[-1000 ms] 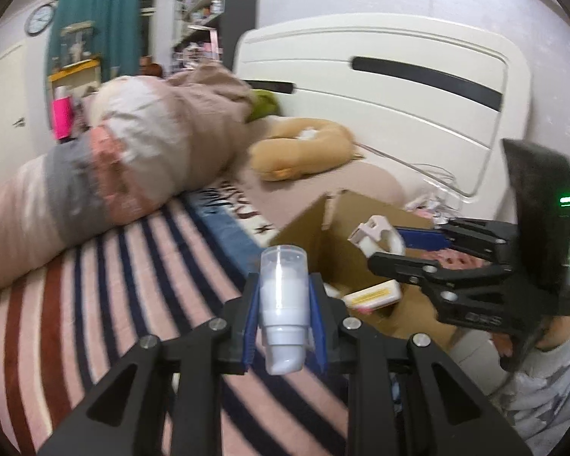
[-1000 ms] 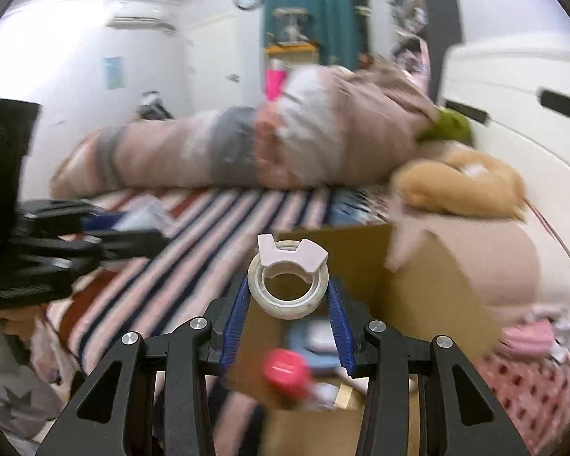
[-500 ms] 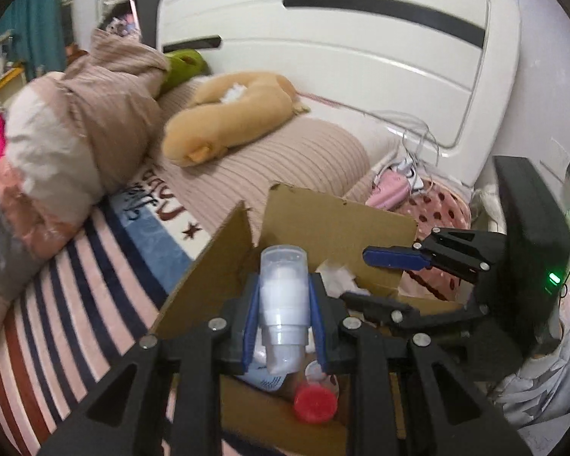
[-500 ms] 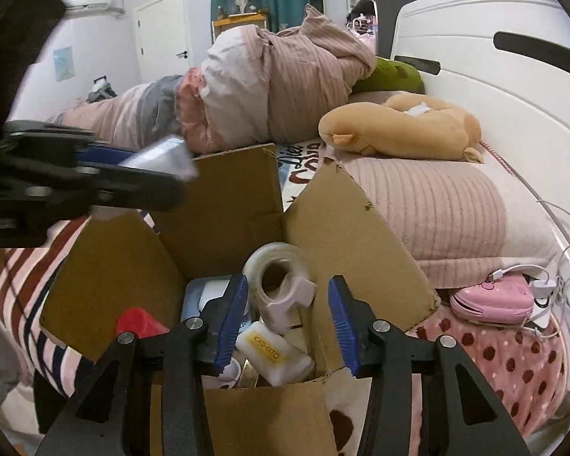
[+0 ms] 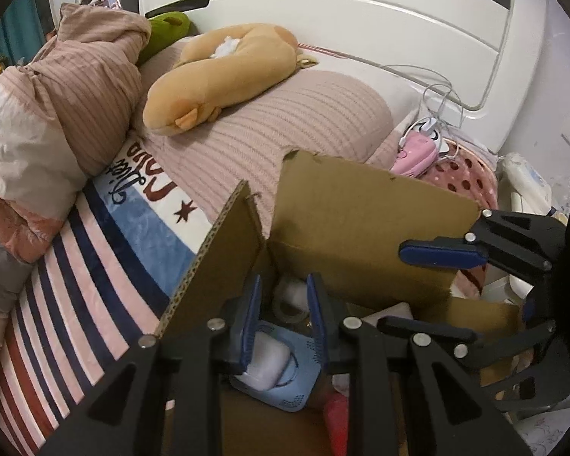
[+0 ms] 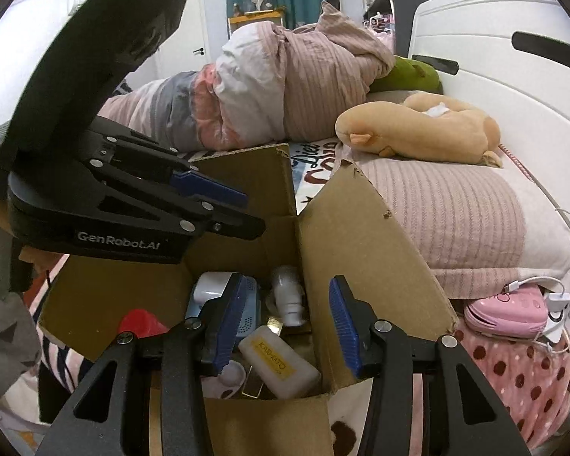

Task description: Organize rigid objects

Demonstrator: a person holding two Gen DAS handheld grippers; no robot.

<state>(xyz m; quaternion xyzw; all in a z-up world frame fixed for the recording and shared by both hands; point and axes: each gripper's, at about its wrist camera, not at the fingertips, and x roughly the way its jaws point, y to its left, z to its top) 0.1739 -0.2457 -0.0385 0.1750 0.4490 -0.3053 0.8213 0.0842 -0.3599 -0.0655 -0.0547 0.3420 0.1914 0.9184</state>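
Note:
An open cardboard box [image 6: 364,235] stands on the bed and also shows in the left wrist view [image 5: 353,220]. Inside lie a white pump bottle [image 6: 288,296], a white bar with a yellow label [image 6: 279,361], a blue device [image 6: 247,315], a red-capped item [image 6: 142,323] and a tape roll [image 5: 290,306]. My left gripper [image 5: 283,315] is open and empty over the box; it shows in the right wrist view [image 6: 224,205] too. My right gripper [image 6: 287,326] is open and empty above the box.
A tan plush toy [image 5: 224,72] lies on a pink ribbed pillow [image 5: 285,125]. A bundled duvet [image 6: 285,83] lies across the striped blanket [image 5: 76,285]. A white headboard [image 5: 342,11] stands behind. A pink gadget with cables [image 6: 505,311] lies right of the box.
My left gripper moved over the box and let go of the white pump bottle, which now lies inside. My right gripper released the tape roll into the box and opened wider.

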